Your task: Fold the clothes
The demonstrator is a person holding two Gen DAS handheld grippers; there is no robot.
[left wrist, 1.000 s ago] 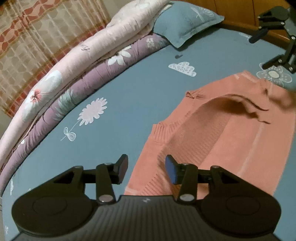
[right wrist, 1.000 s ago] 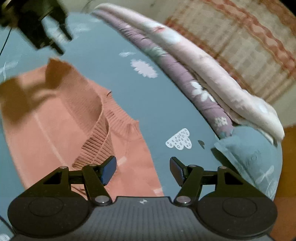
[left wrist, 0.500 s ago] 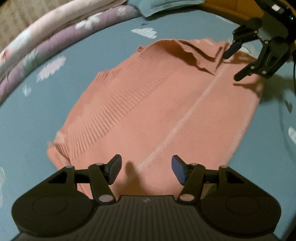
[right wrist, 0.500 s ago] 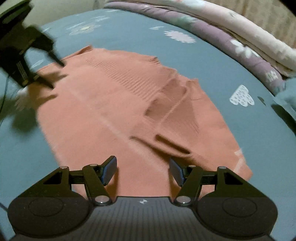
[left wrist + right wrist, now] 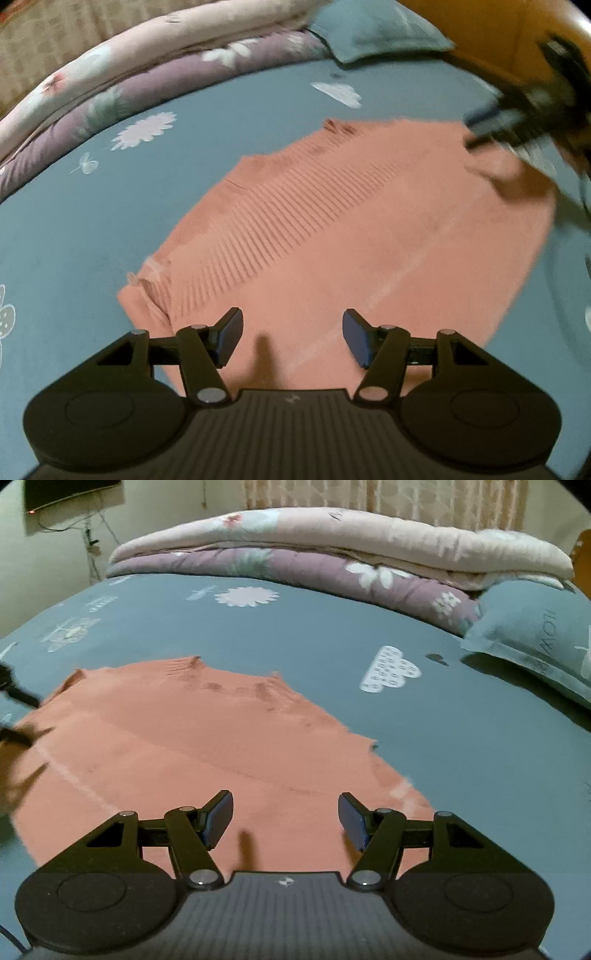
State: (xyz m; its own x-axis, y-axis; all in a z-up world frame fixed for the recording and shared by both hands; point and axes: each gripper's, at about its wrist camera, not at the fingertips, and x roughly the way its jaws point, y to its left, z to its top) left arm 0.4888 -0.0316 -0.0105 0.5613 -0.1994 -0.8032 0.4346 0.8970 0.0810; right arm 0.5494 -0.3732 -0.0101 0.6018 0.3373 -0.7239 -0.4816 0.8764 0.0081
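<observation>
Left wrist view shows the orange sweater point(image 5: 369, 236) lying flat mid-frame on the blue bed sheet point(image 5: 221, 122), maybe folded over once. More folds may be left. Left gripper point(image 5: 291, 332) and right gripper point(image 5: 285, 814) are wide, holding nothing.

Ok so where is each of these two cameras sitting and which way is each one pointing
Left wrist: sits on the left gripper, looking along its open fingers across the orange sweater toward the folded quilts; the blurred right gripper shows.
Right wrist: sits on the right gripper, fingers open, facing the sweater, quilts and pillow.
Shared: sweater, blue bedsheet, quilts, pillow.
</observation>
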